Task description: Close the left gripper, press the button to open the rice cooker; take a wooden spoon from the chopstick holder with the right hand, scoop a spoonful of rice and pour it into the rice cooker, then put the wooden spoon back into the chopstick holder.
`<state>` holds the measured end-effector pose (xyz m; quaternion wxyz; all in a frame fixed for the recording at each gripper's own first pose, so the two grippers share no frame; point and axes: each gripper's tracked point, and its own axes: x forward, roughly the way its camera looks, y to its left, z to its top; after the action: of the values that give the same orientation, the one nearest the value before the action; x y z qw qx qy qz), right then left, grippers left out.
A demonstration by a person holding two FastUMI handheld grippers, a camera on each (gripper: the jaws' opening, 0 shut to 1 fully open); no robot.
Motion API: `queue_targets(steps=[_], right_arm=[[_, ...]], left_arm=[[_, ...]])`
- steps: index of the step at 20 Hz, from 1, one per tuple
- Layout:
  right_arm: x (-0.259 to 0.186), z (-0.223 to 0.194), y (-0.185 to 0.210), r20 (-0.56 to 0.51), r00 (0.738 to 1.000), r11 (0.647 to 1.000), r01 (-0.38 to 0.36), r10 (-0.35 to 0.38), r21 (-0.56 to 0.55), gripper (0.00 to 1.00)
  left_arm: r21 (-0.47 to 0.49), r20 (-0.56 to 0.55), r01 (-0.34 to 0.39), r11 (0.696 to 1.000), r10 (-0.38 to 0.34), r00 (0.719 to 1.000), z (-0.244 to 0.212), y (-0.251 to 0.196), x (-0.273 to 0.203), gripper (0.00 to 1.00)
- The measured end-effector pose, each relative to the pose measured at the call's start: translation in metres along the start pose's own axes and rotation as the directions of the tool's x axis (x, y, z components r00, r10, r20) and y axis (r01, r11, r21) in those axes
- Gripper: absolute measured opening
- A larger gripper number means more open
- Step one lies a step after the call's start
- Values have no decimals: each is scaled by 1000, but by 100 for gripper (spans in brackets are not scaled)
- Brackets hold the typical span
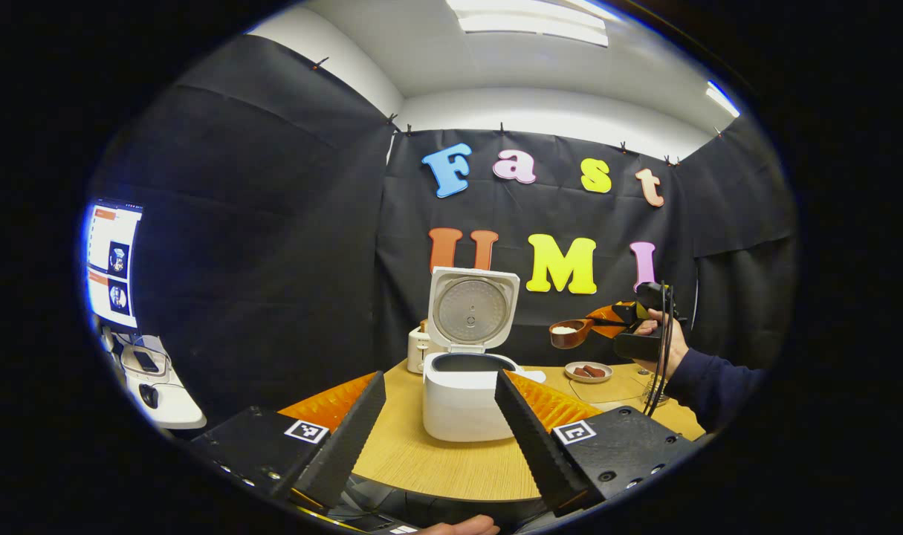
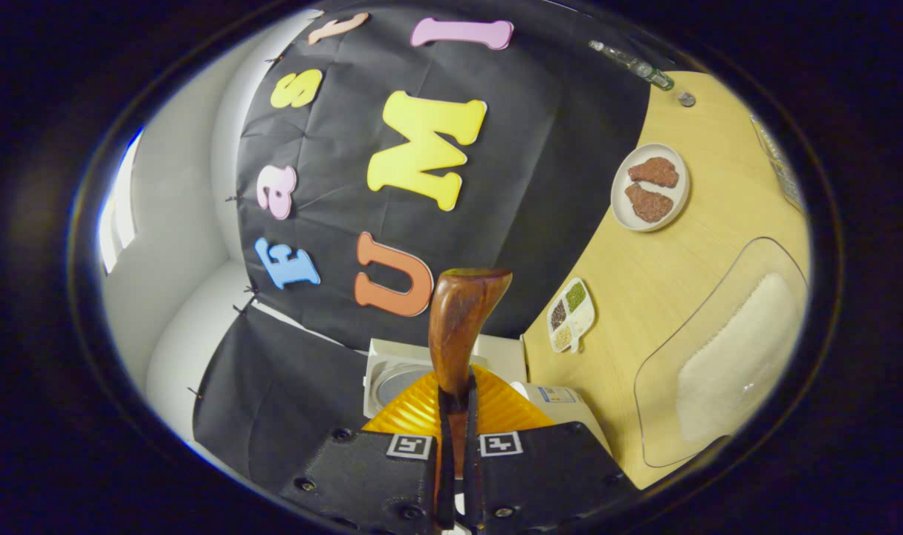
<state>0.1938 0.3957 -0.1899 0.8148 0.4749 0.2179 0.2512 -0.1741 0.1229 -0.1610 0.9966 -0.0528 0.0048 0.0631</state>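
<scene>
Bright ceiling panels (image 1: 533,22) lit the booth evenly from above, and shadows on the desk (image 1: 451,461) were soft. A monitor (image 1: 113,264) glowed overexposed at the left gripper view's edge. Fisheye distortion bent everything near both rims.

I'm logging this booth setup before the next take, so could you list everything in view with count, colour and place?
White rice cooker: one, lid up, middle of the table.
Round light wooden table: one, under everything.
Dark brown wooden spoon: one, white rice in its bowl, held up to the right of the cooker.
Small white plate: one, two brown pieces on it, near the table's back edge.
White divided dish: one, green, dark and pale grains in it, near the cooker.
Clear plastic tray: one, white rice inside, on the table.
White toaster-like appliance: one, behind the cooker.
Monitor: one, lit, far left.
Left gripper: open, facing the cooker.
Right gripper: shut on the spoon handle.
</scene>
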Motion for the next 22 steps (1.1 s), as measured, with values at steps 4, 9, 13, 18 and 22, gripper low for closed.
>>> queue_targets(steps=[4,9,13,18,22], right_arm=[[43,-26,21,21,996,966,84,-81,-246,10],[89,-57,44,36,995,883,104,-98,-457,10],[103,-76,58,53,994,750,107,-96,-652,10],[107,-98,71,88,994,468,109,-67,-877,10],[103,-129,94,87,996,249,82,10,-965,10]], left_arm=[[28,4,-16,999,16,1000,-5,13,-1,94],[-6,-25,-20,1000,20,999,-18,26,0,94],[-30,-34,-41,999,40,999,-23,38,1,92],[-29,-40,-34,999,33,999,-29,40,1,92],[-23,-48,-16,1000,15,999,-33,33,4,92]])
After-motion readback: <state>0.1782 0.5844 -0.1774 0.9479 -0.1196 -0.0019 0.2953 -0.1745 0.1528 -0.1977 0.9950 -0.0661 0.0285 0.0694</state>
